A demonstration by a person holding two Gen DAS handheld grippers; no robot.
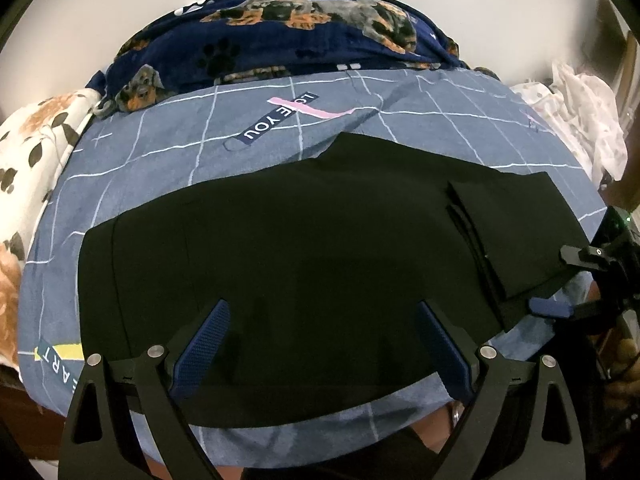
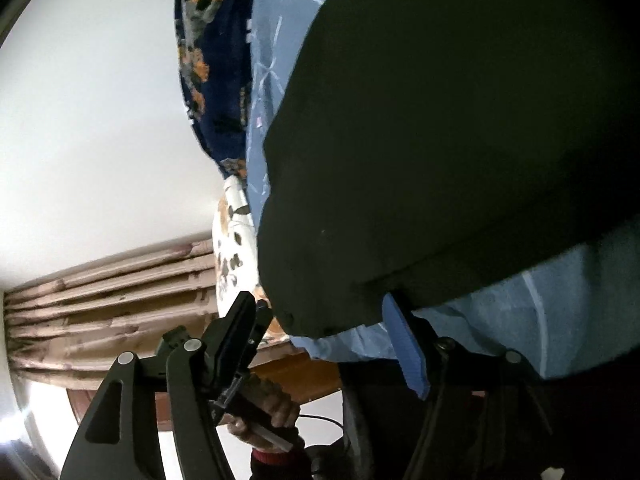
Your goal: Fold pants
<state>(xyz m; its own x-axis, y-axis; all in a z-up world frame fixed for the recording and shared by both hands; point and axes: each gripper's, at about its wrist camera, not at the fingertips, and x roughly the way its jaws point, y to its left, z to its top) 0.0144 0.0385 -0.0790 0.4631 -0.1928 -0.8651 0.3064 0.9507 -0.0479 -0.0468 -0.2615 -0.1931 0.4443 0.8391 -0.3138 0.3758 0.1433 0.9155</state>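
Blue checked bedding is holding the soft, floppy black pants at twelve o'clock while my open left gripper is hovering and my open right gripper is reaching for their edge.

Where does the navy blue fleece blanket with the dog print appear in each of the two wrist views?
Left wrist view: the navy blue fleece blanket with the dog print is bunched across the top centre, behind the blue grid-pattern bedsheet.
Right wrist view: the same blanket runs down the upper left-centre, against the white wall.
Shared landmark: the black pants lie on that bedsheet in both views.
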